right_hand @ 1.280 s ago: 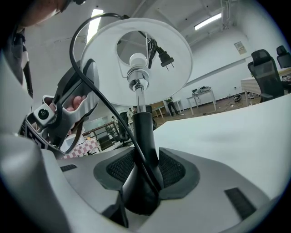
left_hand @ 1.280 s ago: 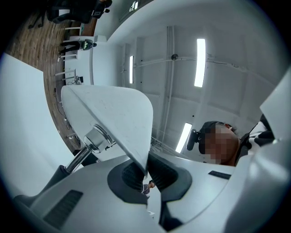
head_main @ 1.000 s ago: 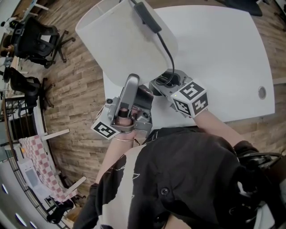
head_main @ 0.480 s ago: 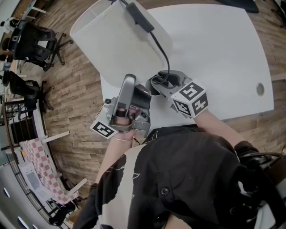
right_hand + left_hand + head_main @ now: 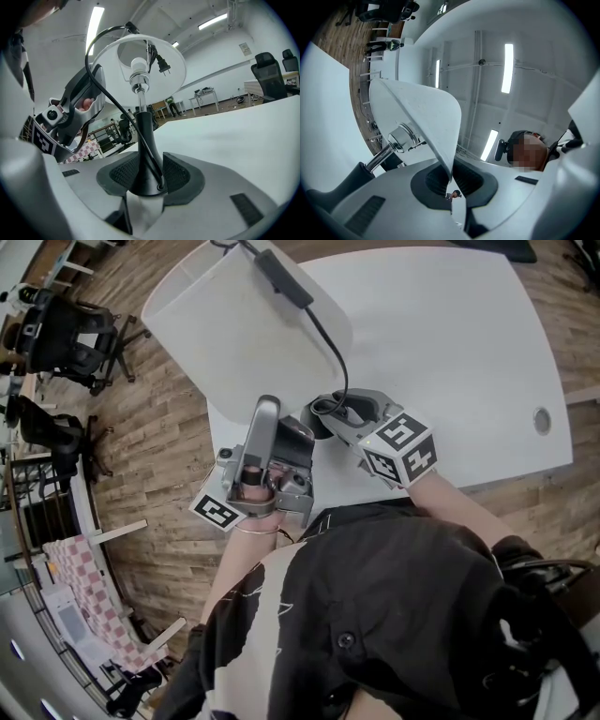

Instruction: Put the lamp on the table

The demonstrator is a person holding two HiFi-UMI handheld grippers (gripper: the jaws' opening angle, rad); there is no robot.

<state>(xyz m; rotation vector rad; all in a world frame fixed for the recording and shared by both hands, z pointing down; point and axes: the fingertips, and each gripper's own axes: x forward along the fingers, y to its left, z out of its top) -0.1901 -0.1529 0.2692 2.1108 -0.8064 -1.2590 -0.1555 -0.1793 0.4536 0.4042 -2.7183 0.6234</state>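
Observation:
The lamp has a white shade, a black stem and a black cord with a plug. It hangs tilted over the near left corner of the white table. My left gripper is shut on the shade's thin lower rim; the chrome socket shows inside the shade. My right gripper is shut on the flared black foot of the stem, with the cord pinched alongside. The bulb shows under the shade. The left gripper appears to the left in the right gripper view.
Black office chairs stand on the wooden floor to the left. A checkered cloth lies lower left. The table has a round cable hole near its right edge. Another chair stands beyond the table.
The shade and the cord plug sit slightly further left and up in the head view. Both grips stay as they were.

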